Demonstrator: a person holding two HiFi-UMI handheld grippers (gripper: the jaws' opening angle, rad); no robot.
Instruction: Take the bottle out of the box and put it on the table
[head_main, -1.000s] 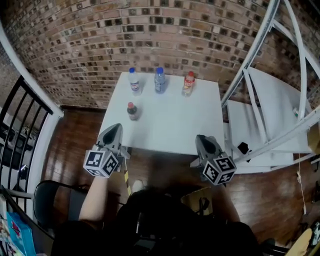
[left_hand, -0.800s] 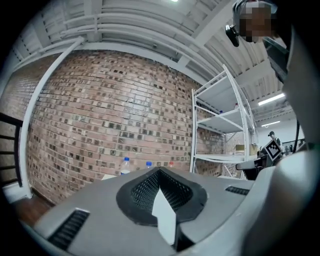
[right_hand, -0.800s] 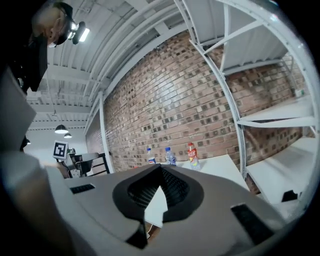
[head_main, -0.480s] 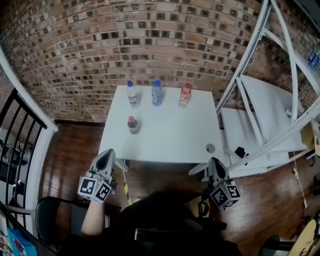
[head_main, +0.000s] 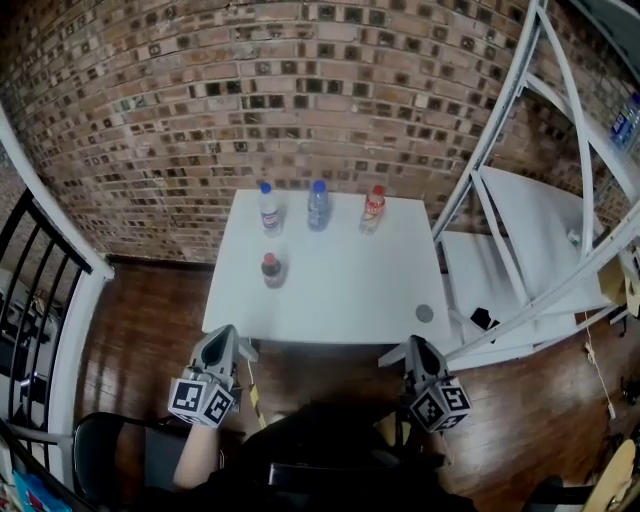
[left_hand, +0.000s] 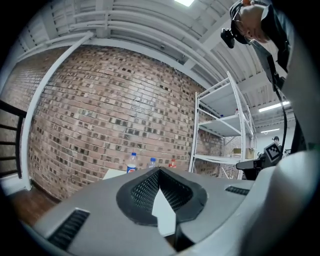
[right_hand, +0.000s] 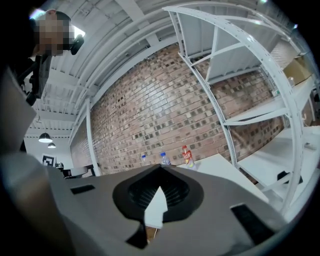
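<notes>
A brick wall (head_main: 200, 100) backs a white table (head_main: 350, 290). Four bottles stand upright on it, long axes vertical, caps up. A dark bottle (head_main: 271, 269) with a red cap stands alone nearer the front left. Along the far edge are a blue-capped bottle (head_main: 269, 208) with a blue, red and white label (print too small to read), a clear blue bottle (head_main: 319, 205) and a red-capped bottle (head_main: 373, 209). Short of the near edge, the left gripper (head_main: 225, 335) and right gripper (head_main: 420, 345) are both closed on nothing.
</notes>
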